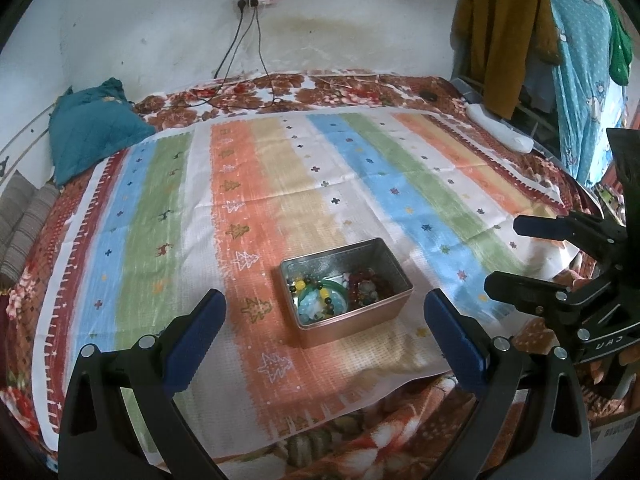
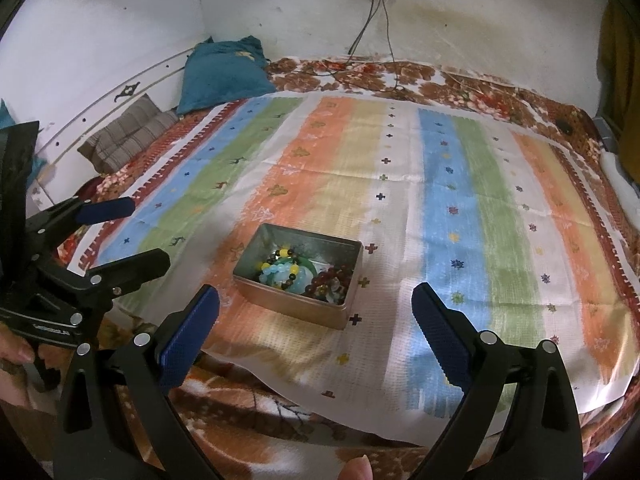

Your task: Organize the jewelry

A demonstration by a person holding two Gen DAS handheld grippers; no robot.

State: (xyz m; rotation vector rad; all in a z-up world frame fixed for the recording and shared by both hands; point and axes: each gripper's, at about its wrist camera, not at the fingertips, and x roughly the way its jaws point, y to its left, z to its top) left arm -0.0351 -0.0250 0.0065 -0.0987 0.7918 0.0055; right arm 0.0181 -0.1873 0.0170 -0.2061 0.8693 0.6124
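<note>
A small metal tin point(image 1: 394, 272) point(image 2: 248, 280) sits on a striped cloth on a bed. Inside lie beaded bracelets point(image 1: 322, 300) point(image 2: 286, 270): pale blue, yellow, green and dark red ones, bunched together. My left gripper point(image 1: 326, 320) hovers open just in front of the tin, nothing between its blue pads. My right gripper point(image 2: 316, 312) is open too, held near the tin's front side and empty. Each gripper shows in the other's view: the right gripper point(image 1: 508, 258) at the right edge, the left gripper point(image 2: 140, 232) at the left edge.
The striped cloth point(image 1: 280, 184) point(image 2: 400, 184) covers a floral blanket point(image 1: 400, 440). A teal cushion point(image 1: 92, 128) and a striped pillow point(image 2: 128, 136) lie at the far left. Cables point(image 1: 248, 48) hang from a wall socket. Clothes point(image 1: 512, 32) hang at the right. A fingertip point(image 2: 358, 470) shows at the bottom.
</note>
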